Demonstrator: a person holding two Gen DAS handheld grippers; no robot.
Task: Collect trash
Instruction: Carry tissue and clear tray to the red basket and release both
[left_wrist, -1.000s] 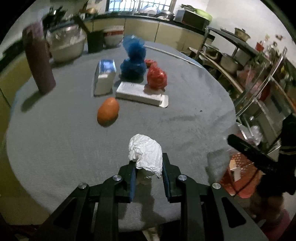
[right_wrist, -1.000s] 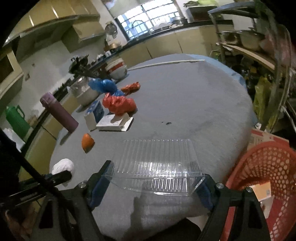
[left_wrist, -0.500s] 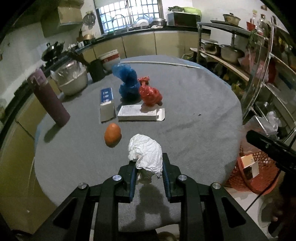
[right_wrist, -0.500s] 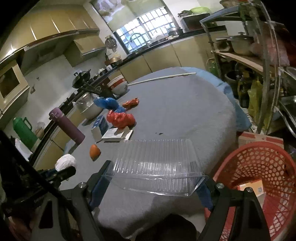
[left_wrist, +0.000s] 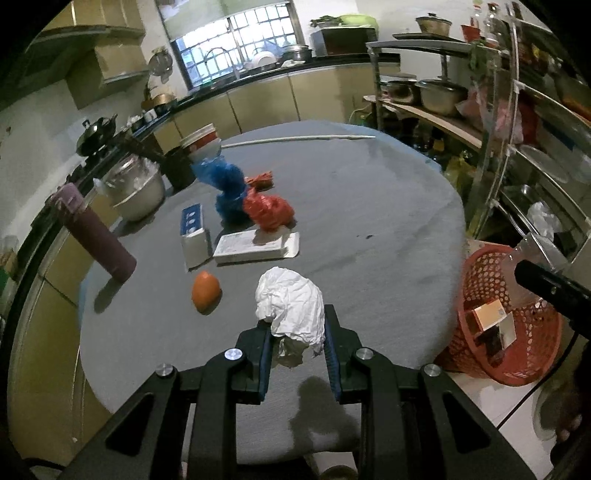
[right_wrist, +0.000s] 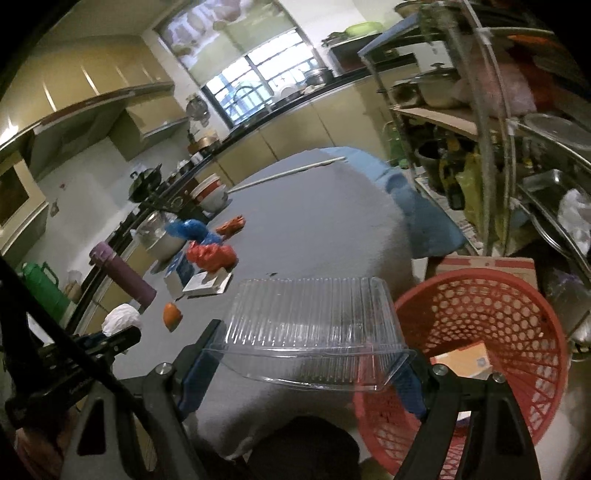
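My left gripper (left_wrist: 297, 338) is shut on a crumpled white paper ball (left_wrist: 290, 304), held above the near edge of the round grey table (left_wrist: 369, 206). In the right wrist view the same paper ball (right_wrist: 122, 319) shows at the left. My right gripper (right_wrist: 301, 360) holds a clear ribbed plastic container (right_wrist: 310, 325) by its two ends, hanging between the table edge and a red mesh basket (right_wrist: 480, 325). The basket (left_wrist: 495, 306) stands on the floor to the right of the table and holds a small carton (left_wrist: 493, 314).
On the table lie an orange fruit (left_wrist: 205, 291), a flat white box (left_wrist: 255, 247), a small blue-and-white carton (left_wrist: 194, 234), a red bag (left_wrist: 267, 212), a blue bag (left_wrist: 227, 184), a purple flask (left_wrist: 98, 232) and a metal pot (left_wrist: 135, 190). A metal rack (left_wrist: 517, 122) stands right.
Both grippers have drawn back and to the right, away from the table's middle. The red basket now fills much more of the right wrist view, under the clear container. Both grips are unchanged.
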